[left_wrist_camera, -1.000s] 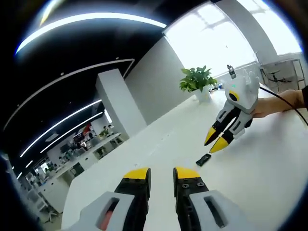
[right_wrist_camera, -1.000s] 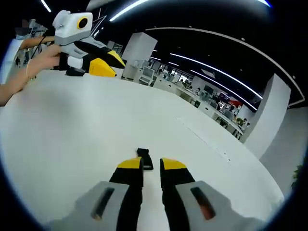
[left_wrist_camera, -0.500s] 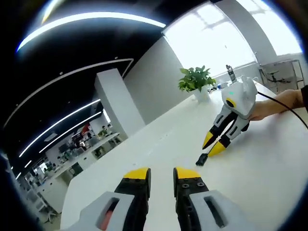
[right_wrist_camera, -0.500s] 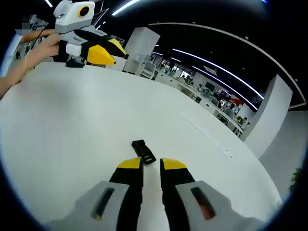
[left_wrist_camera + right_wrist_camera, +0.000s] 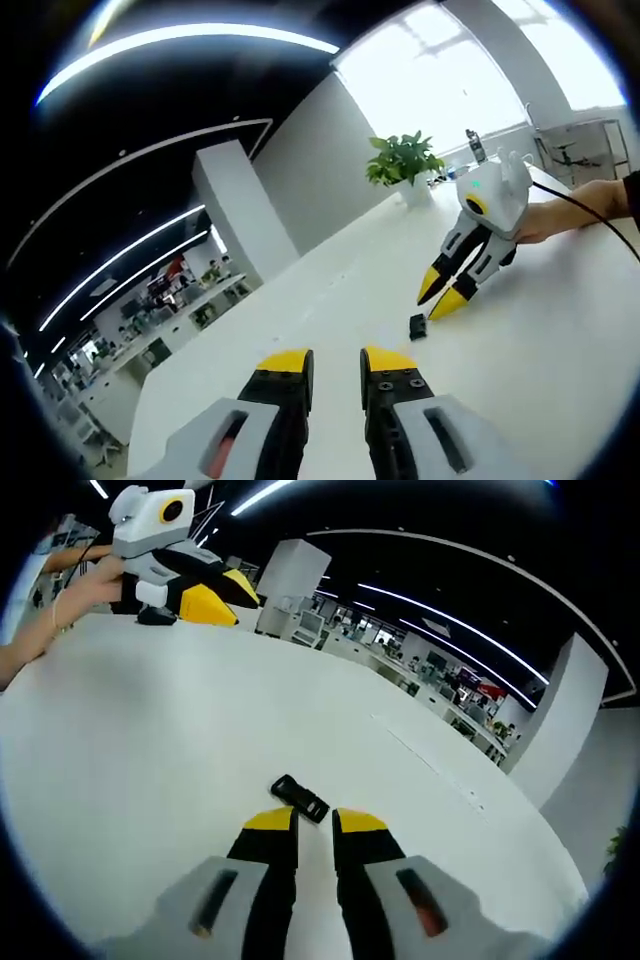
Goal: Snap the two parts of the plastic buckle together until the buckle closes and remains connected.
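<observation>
Left gripper view: my left gripper (image 5: pixel 335 362) rises from the bottom centre, its yellow-tipped jaws slightly apart and holding nothing. At centre right my right gripper (image 5: pixel 447 292) points down at the black buckle (image 5: pixel 418 326), which lies flat on the white table (image 5: pixel 560 380). A potted plant (image 5: pixel 404 168) stands far off in the upper right, and bare tabletop runs wide on every side, so I judge there is ample room to close in.

Right gripper view: my right gripper (image 5: pixel 316 822), jaws a little parted and empty, hovers just short of the buckle (image 5: pixel 300 798) at lower centre, likely lined up for a pinch. My left gripper (image 5: pixel 185 580) waits at the upper left, well apart, with open table between. The far edge stays distant.
</observation>
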The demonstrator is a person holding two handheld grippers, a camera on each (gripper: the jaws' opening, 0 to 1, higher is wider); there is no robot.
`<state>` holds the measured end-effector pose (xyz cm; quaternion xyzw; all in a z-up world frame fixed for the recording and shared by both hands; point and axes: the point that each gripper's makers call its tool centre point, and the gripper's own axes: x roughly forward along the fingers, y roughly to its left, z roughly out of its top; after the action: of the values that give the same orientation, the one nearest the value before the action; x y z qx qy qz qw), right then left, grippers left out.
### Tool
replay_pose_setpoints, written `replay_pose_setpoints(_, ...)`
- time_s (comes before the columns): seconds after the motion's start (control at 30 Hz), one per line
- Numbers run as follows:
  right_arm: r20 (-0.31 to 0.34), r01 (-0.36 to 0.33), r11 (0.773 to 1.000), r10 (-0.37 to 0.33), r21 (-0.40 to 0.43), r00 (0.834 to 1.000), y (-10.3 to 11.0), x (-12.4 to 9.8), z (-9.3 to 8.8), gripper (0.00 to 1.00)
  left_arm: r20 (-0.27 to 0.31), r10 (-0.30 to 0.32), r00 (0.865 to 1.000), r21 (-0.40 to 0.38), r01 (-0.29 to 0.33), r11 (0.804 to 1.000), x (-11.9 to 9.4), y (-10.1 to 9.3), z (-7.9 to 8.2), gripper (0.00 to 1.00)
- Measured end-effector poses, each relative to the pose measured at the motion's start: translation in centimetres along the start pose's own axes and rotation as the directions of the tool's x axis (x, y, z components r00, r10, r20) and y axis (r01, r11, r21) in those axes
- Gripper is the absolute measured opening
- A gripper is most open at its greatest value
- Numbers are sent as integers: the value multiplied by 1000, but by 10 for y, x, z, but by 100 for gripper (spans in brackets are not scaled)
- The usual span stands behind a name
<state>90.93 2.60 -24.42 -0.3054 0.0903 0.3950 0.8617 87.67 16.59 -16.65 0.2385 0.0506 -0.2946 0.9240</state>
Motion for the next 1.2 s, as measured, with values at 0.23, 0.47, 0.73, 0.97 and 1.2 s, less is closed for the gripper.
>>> replay_pose_setpoints(0.23,11,-7,1000,7,-5,1000,3,3,1,14,-4,-1,1000,2,1,1000,0,0,-1,18)
replay_pose_setpoints(0.47,19,-11,1000,12,-8,1000,5,6,4,14,-5,-4,1000,4,4,1000,0,-2,-1,18)
replay_pose_setpoints(0.73,17,-10,1000,11,-8,1000,5,7,5,14,-6,-4,1000,6,4,1000,-1,-3,-1,18)
replay_pose_setpoints(0.97,22,-4,1000,4,-4,1000,3,3,8,14,-12,1,1000,10,-1,1000,0,-1,-2,18)
replay_pose_setpoints(1.2,38,3,1000,-3,17,999,1,-6,16,14,-38,14,999,21,-13,1000,1,1,-7,18)
